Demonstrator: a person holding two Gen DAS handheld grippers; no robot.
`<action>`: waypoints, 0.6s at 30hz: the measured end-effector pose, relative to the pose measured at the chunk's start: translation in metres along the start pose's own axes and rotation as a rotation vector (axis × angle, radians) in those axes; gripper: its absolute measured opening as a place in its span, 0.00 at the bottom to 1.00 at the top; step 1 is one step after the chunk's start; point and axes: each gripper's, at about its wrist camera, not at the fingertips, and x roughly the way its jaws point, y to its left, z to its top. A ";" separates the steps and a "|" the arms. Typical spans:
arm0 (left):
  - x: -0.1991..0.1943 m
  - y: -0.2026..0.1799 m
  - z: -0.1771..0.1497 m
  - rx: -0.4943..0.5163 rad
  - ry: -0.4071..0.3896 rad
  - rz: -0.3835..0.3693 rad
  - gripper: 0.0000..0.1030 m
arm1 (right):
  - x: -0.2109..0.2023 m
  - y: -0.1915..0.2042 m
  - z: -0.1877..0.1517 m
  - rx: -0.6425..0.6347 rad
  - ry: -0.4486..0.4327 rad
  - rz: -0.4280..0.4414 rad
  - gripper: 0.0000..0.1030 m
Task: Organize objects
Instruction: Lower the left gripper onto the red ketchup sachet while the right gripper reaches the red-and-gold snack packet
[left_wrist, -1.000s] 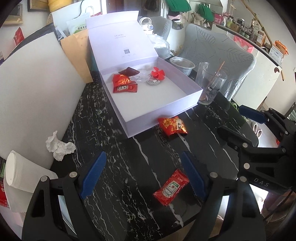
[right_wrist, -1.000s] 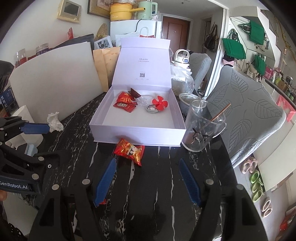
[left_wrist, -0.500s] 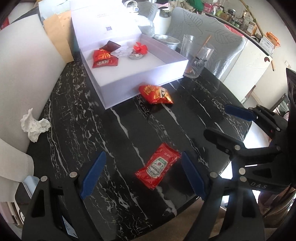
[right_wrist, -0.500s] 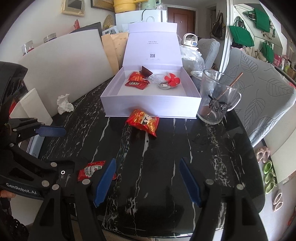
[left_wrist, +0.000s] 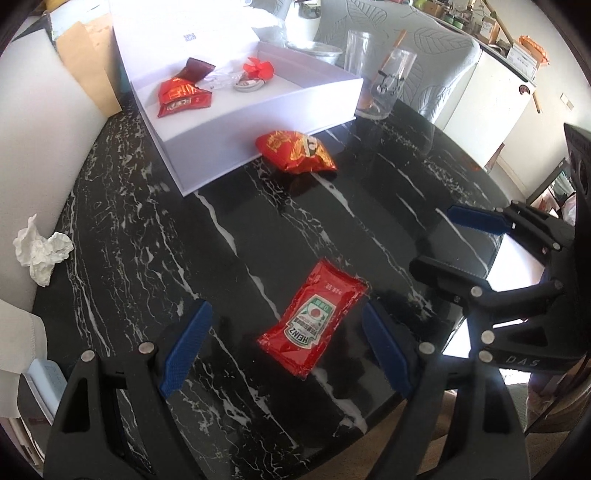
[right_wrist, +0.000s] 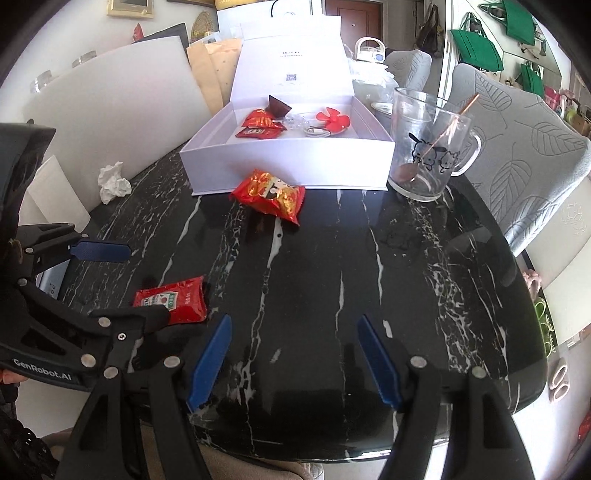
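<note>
Several things already lie in my white box (left_wrist: 258, 122) at the upper left of the left wrist view: two red packets, a dark wrapper, a small red fan. Two remain on the black table (left_wrist: 147, 240): the red snack bag (left_wrist: 295, 151), touching the box's front wall, and the ketchup sachet (left_wrist: 314, 325) near the lower centre. My left hand-held gripper (left_wrist: 284, 354) hangs with jaws wide apart, the sachet between its blue pads. My right hand-held gripper (right_wrist: 293, 365) is likewise spread, empty, with the sachet off to its left.
</note>
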 end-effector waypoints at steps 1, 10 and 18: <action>0.003 -0.001 0.000 0.012 0.008 0.013 0.80 | 0.001 -0.001 0.000 0.003 -0.001 -0.003 0.70; 0.016 0.000 -0.005 0.056 0.026 0.002 0.68 | 0.012 -0.008 0.009 0.015 0.016 0.008 0.70; 0.015 0.003 -0.005 0.083 -0.022 0.004 0.52 | 0.028 -0.006 0.025 0.011 0.026 0.028 0.70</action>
